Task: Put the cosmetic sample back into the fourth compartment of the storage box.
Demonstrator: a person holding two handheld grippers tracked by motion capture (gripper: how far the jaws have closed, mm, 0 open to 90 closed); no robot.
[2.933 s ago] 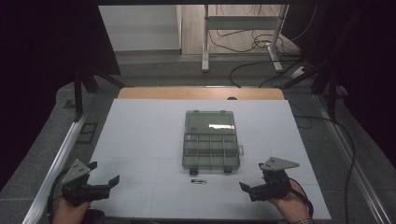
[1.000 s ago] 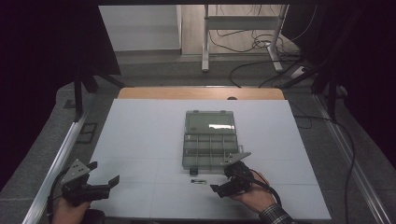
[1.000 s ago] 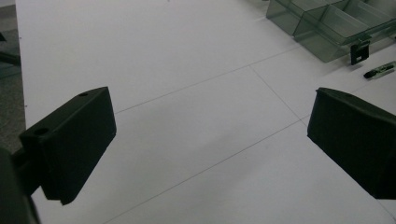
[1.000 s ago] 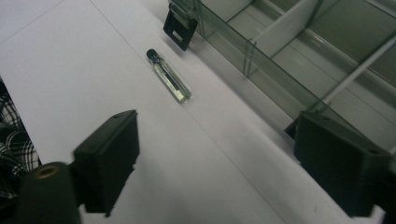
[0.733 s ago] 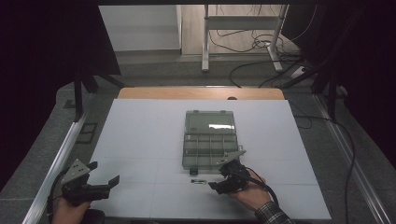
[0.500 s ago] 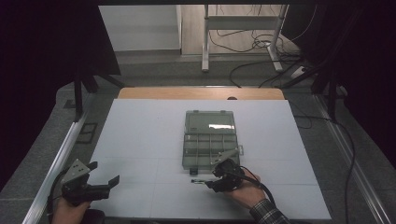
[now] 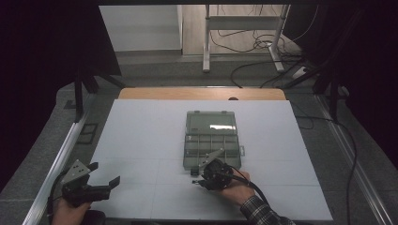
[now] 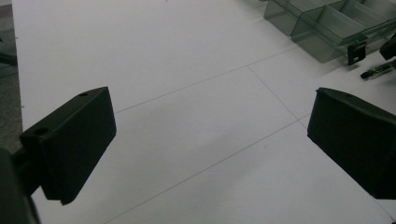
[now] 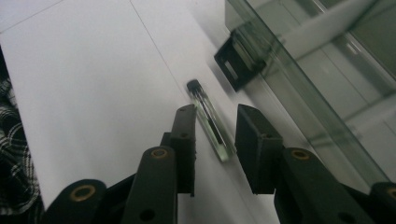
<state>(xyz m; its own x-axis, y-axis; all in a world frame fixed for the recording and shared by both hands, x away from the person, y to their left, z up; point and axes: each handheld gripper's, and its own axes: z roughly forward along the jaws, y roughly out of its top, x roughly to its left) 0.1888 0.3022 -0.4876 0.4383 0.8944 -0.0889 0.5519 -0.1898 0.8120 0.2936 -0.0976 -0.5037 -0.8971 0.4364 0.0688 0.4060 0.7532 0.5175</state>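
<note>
Right gripper (image 9: 212,128): jaws just closing around the small vial (image 9: 211,122), not yet pinching, just before the organizer box (image 7: 212,140).
Left gripper (image 8: 210,140): wide open, empty, far left of the box.

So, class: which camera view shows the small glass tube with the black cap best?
The right gripper view: the tube lies close up on the white table, between the right gripper's jaws, which have just been closing. The left gripper view shows it small, near the edge. In the high view it is barely discernible.
</note>
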